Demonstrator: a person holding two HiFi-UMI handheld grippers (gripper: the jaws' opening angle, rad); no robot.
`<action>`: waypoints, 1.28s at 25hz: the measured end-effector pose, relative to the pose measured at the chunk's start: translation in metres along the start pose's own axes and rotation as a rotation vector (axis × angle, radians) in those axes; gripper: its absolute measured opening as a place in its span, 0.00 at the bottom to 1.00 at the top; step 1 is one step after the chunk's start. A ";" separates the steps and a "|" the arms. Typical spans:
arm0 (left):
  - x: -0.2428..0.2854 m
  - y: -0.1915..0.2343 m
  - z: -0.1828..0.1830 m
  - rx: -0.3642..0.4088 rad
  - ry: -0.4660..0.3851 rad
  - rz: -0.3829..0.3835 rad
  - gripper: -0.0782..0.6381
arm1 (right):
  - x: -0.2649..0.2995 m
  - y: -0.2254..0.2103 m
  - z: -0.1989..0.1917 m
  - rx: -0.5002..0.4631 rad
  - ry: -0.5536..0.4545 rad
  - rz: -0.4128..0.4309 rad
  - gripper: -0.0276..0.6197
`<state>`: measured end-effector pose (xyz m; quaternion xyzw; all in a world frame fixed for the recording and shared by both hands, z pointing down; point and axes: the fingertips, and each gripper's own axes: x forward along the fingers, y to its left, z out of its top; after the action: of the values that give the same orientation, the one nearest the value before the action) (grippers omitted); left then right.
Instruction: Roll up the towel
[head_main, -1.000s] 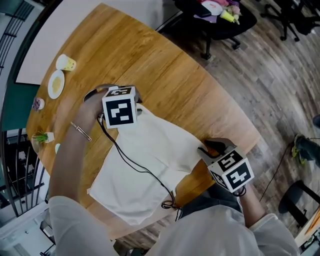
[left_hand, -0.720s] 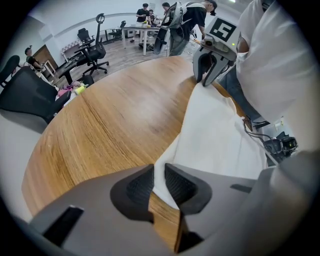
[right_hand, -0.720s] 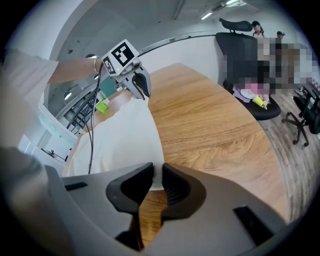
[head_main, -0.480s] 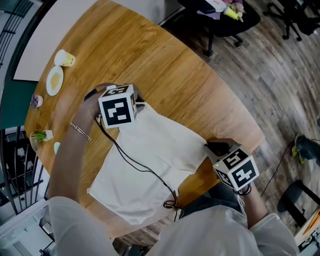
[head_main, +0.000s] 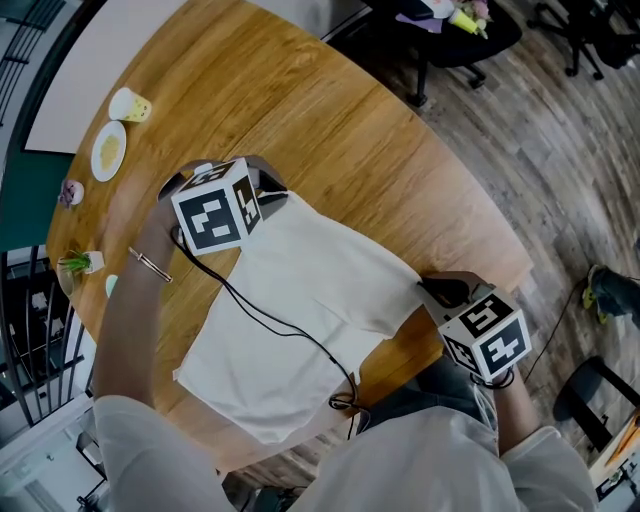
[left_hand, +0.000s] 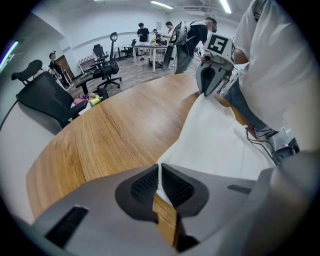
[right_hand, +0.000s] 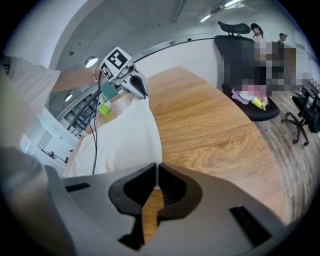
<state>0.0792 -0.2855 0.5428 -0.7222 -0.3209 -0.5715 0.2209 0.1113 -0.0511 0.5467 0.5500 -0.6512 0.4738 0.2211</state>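
Two corners of a white towel (head_main: 320, 270) on a wooden table (head_main: 330, 130) are pinched: left gripper (left_hand: 159, 169), jaws just closed, and right gripper (right_hand: 156, 170).

Matt cloth towel (head_main: 330, 270), glossy wood table (head_main: 330, 130)

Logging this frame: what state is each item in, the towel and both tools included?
towel: unrolled, spread out on the table, two corners pinched.
left tool: jaws just closed, shut on one corner of the towel.
right tool: shut on the neighbouring corner of the towel.
cable: lying loose across the towel.
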 end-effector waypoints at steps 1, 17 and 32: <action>-0.004 -0.001 0.001 -0.002 -0.010 0.012 0.14 | -0.003 0.001 0.000 -0.002 -0.005 0.003 0.07; -0.086 -0.075 -0.036 -0.101 -0.053 0.226 0.14 | -0.045 0.093 0.012 -0.173 -0.069 0.146 0.07; -0.103 -0.163 -0.117 -0.291 0.016 0.301 0.14 | -0.013 0.201 -0.004 -0.357 0.014 0.353 0.07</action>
<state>-0.1322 -0.2736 0.4644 -0.7816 -0.1216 -0.5782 0.1998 -0.0717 -0.0517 0.4624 0.3768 -0.8089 0.3864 0.2332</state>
